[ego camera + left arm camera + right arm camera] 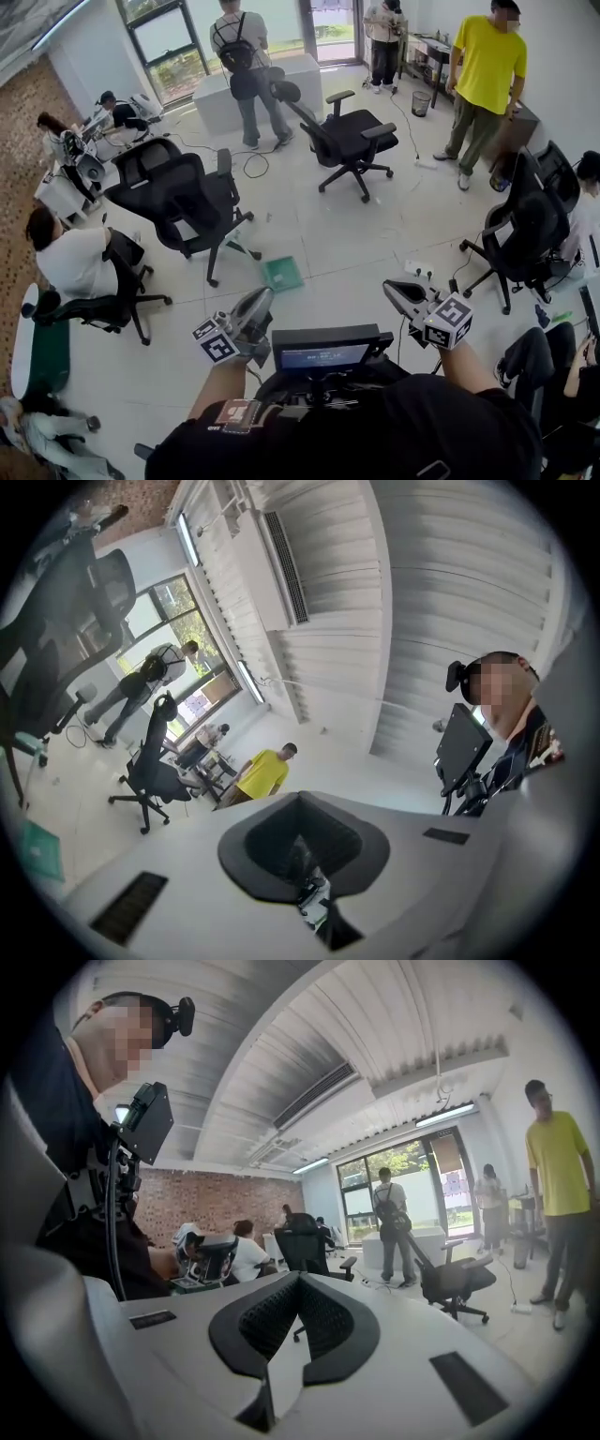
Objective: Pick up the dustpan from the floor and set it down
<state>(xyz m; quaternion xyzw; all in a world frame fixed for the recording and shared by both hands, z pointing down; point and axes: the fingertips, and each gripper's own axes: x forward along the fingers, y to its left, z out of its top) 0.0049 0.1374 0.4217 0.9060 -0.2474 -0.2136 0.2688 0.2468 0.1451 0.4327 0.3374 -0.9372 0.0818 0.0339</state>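
- At the far left of the head view, a person in a white top (73, 262) sits at the edge of the room, well apart from me.
- Right of that, in the left middle, two black office chairs (187, 202) stand close together on the pale floor (375, 234).
- My left gripper (262, 298) sits lower left of centre, raised in front of me, with its marker cube (216, 343) on the near end. In the left gripper view its two dark pads are pressed together at the tips and pinch nothing.
- The green dustpan (281, 273) lies flat on the floor just above that gripper in the frame. It is near the feet of the nearer chair and apart from both grippers. The left gripper view catches the dustpan (37, 847) at its lower left edge.
- A small screen (323, 356) hangs at my chest, bottom centre, between my two arms.
- A lone chair (352, 141) stands in the upper centre.
- My right gripper (392, 290) is lower right of centre. In the right gripper view its pads meet at the tips, with nothing between them.
- A person in a yellow shirt (487, 66) stands at the upper right.
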